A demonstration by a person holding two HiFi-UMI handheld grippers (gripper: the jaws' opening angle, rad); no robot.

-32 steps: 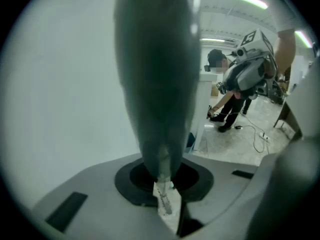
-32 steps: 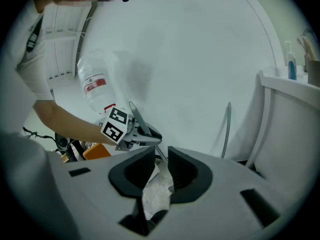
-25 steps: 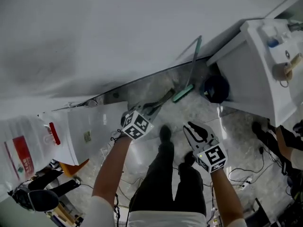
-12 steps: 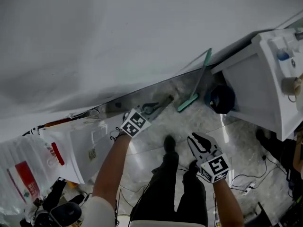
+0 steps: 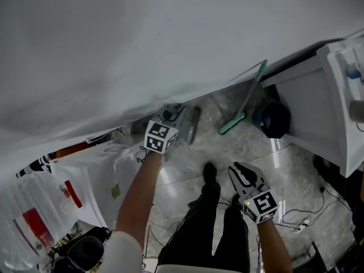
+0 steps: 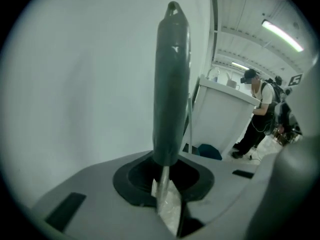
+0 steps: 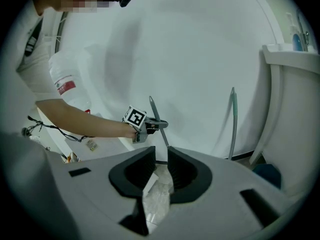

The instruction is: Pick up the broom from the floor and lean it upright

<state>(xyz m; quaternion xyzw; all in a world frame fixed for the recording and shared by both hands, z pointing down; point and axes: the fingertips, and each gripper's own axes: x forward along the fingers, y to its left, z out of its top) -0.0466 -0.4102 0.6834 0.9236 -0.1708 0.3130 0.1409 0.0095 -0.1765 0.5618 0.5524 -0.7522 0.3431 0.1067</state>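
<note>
Two grippers. Left gripper [image 6: 164,181] clamped on broom [image 6: 171,84] shaft, just below grip. Broom held near-upright at floor's far edge, near wall [image 6: 85,84]; head unseen. Right gripper [image 7: 159,169] slack, empty. Pickup apparently done; leaning on wall and release left.

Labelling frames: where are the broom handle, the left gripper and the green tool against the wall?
broom handle [image 6: 171,84]: left gripper view, on its grey grip sleeve.
left gripper [image 7: 160,125]: right gripper view, where it clamps the handle.
green tool [image 5: 252,90]: head view, mid-shaft.
</note>
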